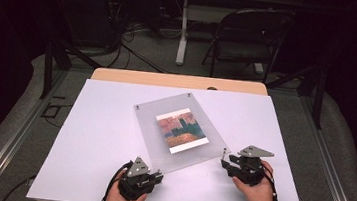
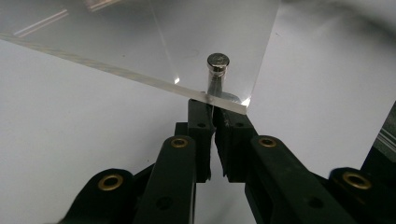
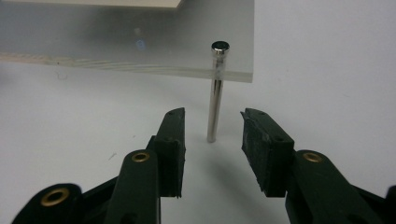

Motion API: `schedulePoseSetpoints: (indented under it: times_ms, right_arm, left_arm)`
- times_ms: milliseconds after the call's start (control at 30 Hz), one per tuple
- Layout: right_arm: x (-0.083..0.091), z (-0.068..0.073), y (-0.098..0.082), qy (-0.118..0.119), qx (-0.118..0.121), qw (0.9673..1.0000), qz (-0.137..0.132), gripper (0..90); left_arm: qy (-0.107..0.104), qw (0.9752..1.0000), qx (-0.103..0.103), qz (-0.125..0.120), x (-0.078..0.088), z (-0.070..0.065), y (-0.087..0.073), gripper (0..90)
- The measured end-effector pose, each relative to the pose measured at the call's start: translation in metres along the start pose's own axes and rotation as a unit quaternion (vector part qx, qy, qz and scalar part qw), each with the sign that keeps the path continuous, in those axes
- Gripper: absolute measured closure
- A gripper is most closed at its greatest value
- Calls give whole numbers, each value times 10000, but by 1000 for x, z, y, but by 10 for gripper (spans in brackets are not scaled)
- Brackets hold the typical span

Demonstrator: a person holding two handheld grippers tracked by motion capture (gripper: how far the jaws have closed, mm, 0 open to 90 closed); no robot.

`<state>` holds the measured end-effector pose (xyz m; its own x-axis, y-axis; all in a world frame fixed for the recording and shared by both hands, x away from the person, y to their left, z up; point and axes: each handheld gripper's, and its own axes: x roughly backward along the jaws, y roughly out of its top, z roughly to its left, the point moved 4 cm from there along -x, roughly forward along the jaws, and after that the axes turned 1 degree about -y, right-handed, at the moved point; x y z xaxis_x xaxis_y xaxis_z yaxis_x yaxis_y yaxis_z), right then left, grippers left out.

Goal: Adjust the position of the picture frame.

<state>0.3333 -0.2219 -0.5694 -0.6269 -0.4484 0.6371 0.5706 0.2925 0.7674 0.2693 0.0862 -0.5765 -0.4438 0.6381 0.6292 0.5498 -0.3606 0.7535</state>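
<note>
A clear acrylic panel (image 1: 146, 122) with a colour picture (image 1: 182, 130) in its middle lies on the white table (image 1: 96, 142), raised on metal corner pins. My left gripper (image 1: 157, 175) is at the panel's near corner. In the left gripper view its jaws (image 2: 212, 122) are shut on the shaft of a metal pin (image 2: 218, 63) just under the panel's edge (image 2: 140, 79). My right gripper (image 1: 225, 163) sits at the panel's right corner. It stands open (image 3: 212, 122), with the upright pin (image 3: 215, 98) just beyond the gap between its jaws, untouched, under the panel (image 3: 140, 51).
A black folding chair (image 1: 247, 37) and another table's white leg (image 1: 183, 30) stand on the floor beyond the table. Cables (image 1: 122, 39) lie at the far left. A wooden edge (image 1: 178, 81) borders the far side of the white board. Metal rails run along both sides.
</note>
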Motion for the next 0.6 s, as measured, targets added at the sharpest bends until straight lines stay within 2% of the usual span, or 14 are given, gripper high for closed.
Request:
schedulePoseSetpoints:
  times_ms: [300, 600]
  right_arm:
    - [-20, -3, 6, 31, -43, 10000, 70, 656]
    - [-27, -2, 8, -33, 66, 10000, -11, 804]
  left_arm:
    - [-57, 10000, 47, -41, 0, 1, -1, 853]
    - [-11, 9999, 98, -91, -1, 0, -2, 848]
